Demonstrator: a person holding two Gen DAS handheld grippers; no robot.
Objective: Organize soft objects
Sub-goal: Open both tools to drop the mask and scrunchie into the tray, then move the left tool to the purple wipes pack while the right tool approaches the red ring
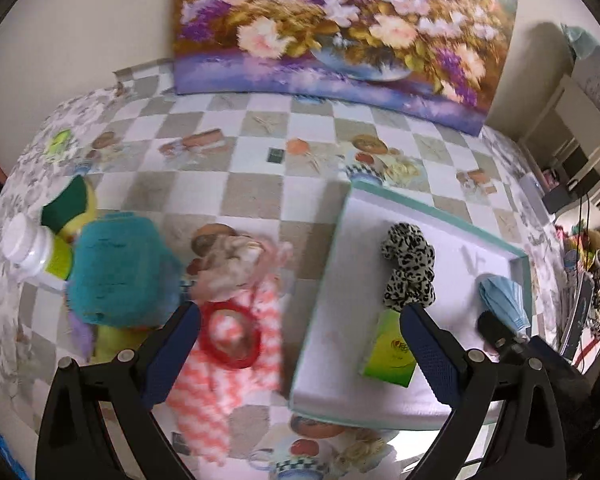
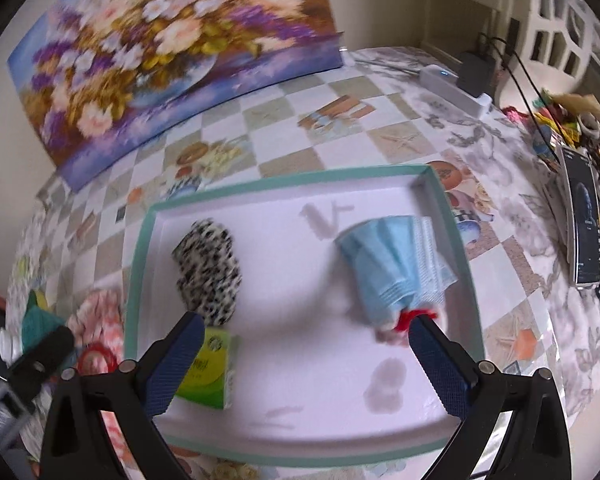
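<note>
Here, both grippers gape wide w/ nothing held: left gripper (image 1: 300, 328) faces the pink-white checked cloth (image 1: 236, 364) at 9 o'clock of the shallow teal-rimmed white tray (image 1: 432, 208); right gripper (image 2: 306, 340) hangs over the tray, likely the collecting spot, as the leopard-print fabric scrunchie (image 2: 208, 272) and pale-blue pleated face masks (image 2: 392, 264) lie inside.

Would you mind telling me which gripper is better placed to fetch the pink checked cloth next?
Left. The left gripper hangs open beside the pink checked cloth outside the white tray; the right gripper hovers over the tray.

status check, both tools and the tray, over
Left tool open, right tool open, both empty. Leopard-print scrunchie, blue face mask in teal-rimmed white tray. Pink-white cloth still outside.
</note>
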